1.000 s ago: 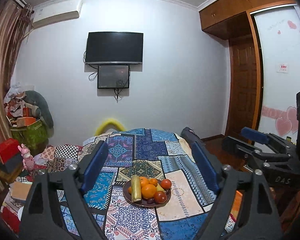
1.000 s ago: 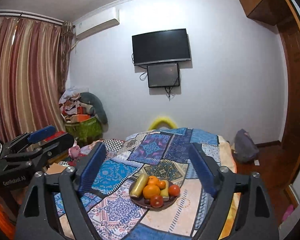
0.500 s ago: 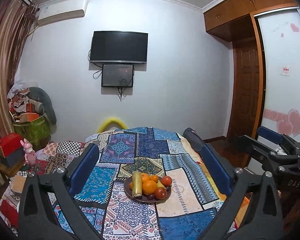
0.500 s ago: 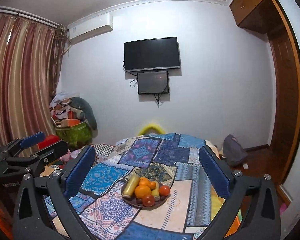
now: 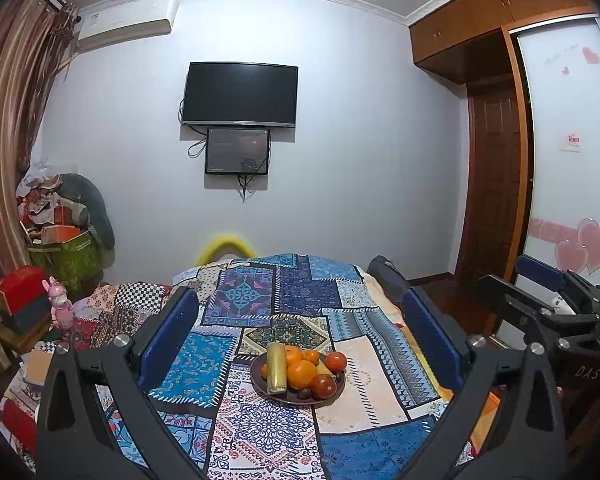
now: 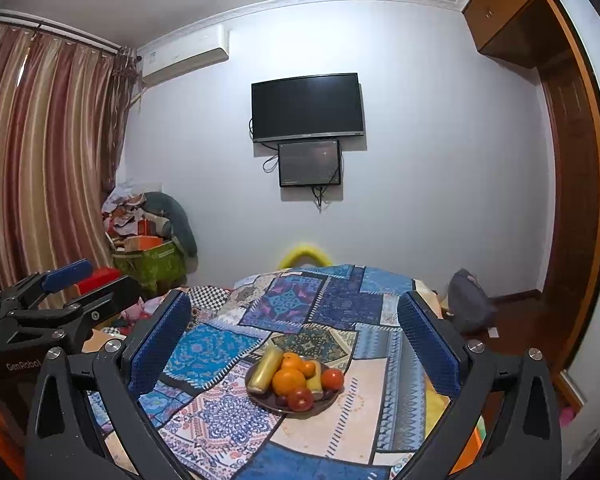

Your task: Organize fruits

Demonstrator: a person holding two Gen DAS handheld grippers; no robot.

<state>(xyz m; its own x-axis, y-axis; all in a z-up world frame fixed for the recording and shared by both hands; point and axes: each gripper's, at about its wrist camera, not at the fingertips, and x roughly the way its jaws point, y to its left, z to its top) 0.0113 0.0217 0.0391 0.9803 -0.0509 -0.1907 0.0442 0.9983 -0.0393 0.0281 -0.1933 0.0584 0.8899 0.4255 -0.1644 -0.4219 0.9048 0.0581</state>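
Both hand-held grippers (image 5: 300, 332) (image 6: 296, 328) hover level (jaws wide) before plate (image 5: 260, 386).

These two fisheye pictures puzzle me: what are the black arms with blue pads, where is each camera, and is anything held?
Each picture comes from a camera mounted on a hand-held gripper, looking forward between its own two fingers. The left tongs and the right tongs both stand wide open and hold nothing. Each also shows at the edge of the other's view. Ahead, on the blue patchwork bedspread, sits a dark round plate piled with oranges, red tomatoes and a yellow cylinder. Nothing has been picked up yet.
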